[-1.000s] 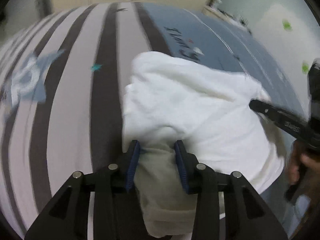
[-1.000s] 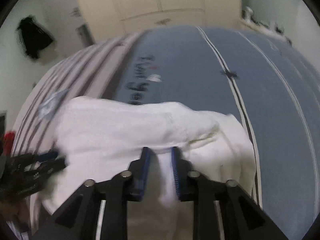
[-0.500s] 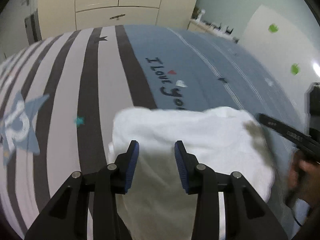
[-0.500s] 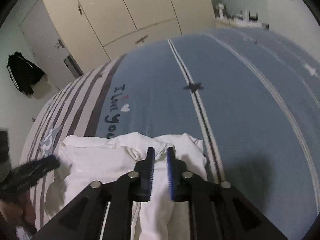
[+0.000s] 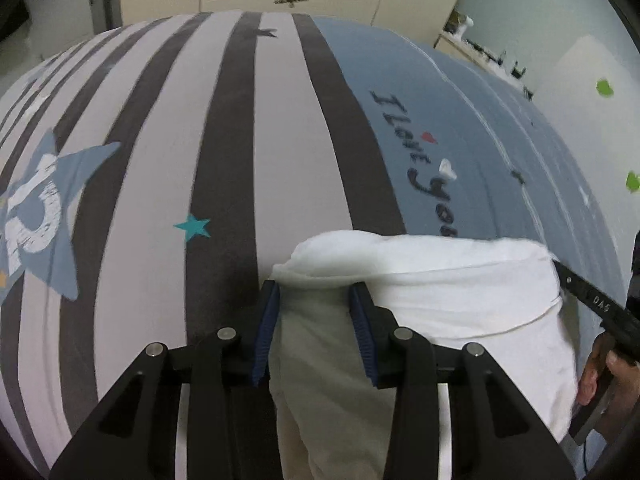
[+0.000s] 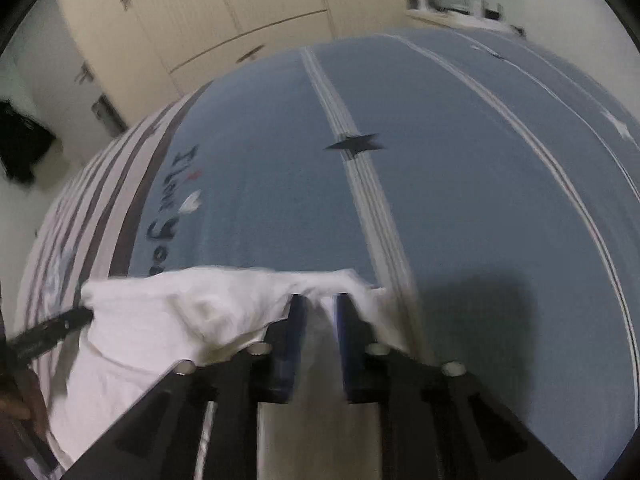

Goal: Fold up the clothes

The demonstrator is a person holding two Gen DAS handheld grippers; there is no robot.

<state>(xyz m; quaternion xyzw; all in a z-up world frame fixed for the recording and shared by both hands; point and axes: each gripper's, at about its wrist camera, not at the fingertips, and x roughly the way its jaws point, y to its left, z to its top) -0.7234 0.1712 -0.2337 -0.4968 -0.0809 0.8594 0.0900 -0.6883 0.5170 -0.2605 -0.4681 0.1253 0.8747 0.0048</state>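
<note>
A white garment (image 5: 460, 292) hangs between the two hand-held tools over a bed covered by a striped and blue duvet (image 5: 224, 152). The left tongs (image 5: 316, 300) are closed on a thick bunch of its cloth at one end of the upper edge, their blue pads pressing the fabric from both sides. The right tongs (image 6: 318, 308) pinch a thinner fold at the other end; their jaws have just been closing and now stand narrow with cloth between them. Holding the two ends apart keeps the top edge stretched fairly straight, so the rest drapes down toward the person, probably so it can be laid out or doubled over evenly. The left wrist view shows the brown and pale stripes, a blue star patch (image 5: 44, 216) and a small teal star (image 5: 193, 227), plus the person's hand (image 5: 604, 376) on the other tool at the right edge. The right wrist view instead shows the plain blue half of the duvet, a dark star (image 6: 354, 144) on a pale stripe, and cream wardrobe doors (image 6: 224, 12) beyond the bed.
</note>
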